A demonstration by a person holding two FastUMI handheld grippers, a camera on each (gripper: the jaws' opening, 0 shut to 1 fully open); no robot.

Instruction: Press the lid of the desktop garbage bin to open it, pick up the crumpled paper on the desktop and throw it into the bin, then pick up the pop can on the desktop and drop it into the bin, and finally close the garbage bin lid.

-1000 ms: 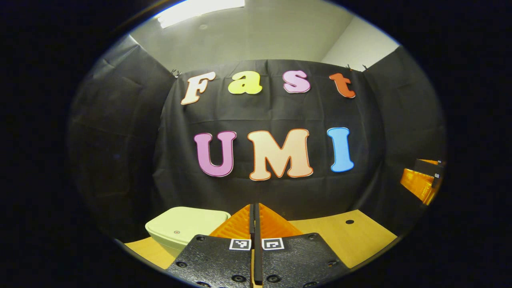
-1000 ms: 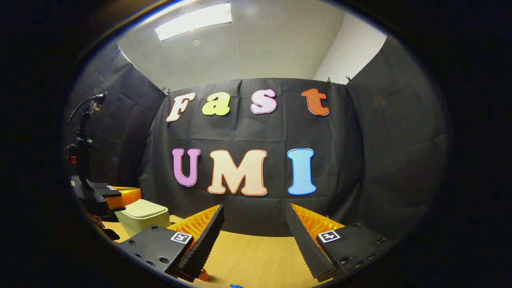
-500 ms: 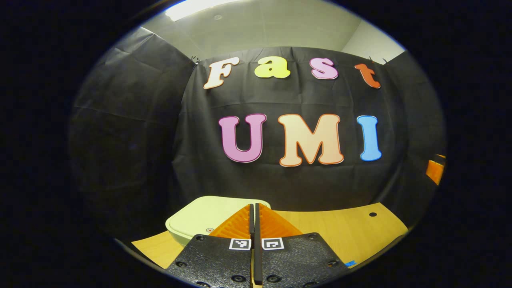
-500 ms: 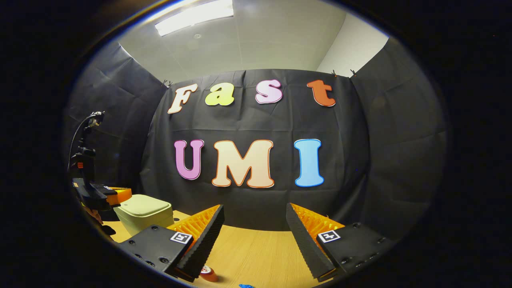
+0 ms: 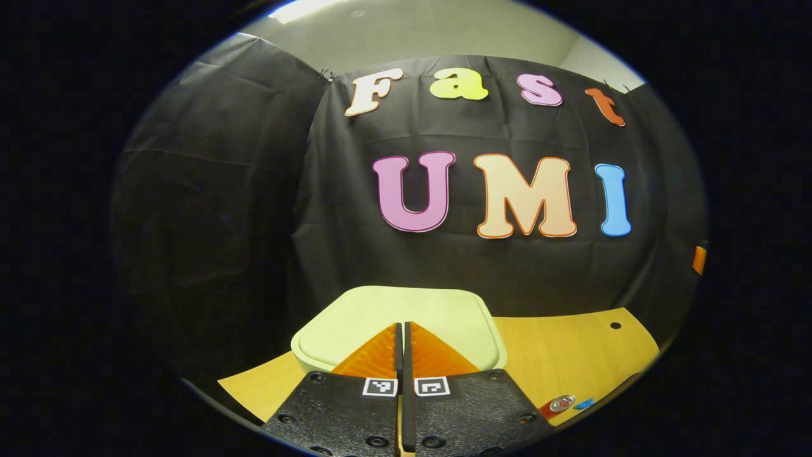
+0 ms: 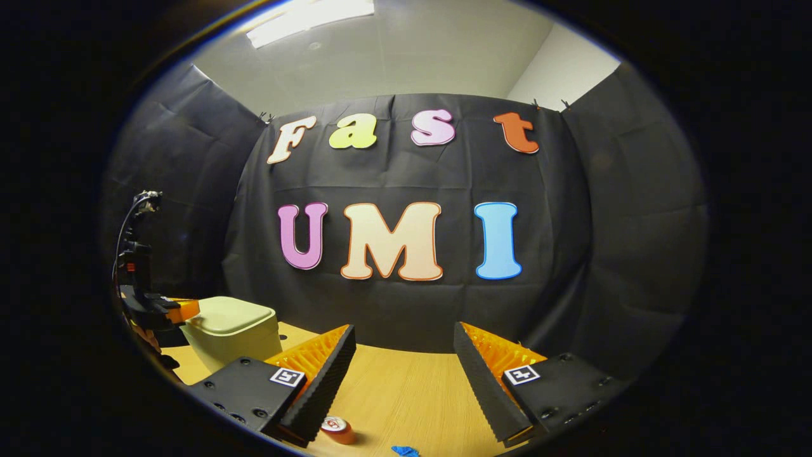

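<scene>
So the left hand-held gripper (image 5: 403,330), fingers pressed together, hung right over the closed bin lid (image 5: 393,314), dead ahead and just below its tips. The right hand-held gripper (image 6: 404,355) sat spread apart, farther off, pop can (image 6: 336,428) near it on the surface (image 6: 406,393).

Your right gripper (image 6: 403,346) hangs agape over the table (image 6: 406,393). Can (image 6: 336,428) lies at near edge. Bin (image 6: 231,330), lid down, far left; left gripper (image 6: 166,310) just beside it.
</scene>
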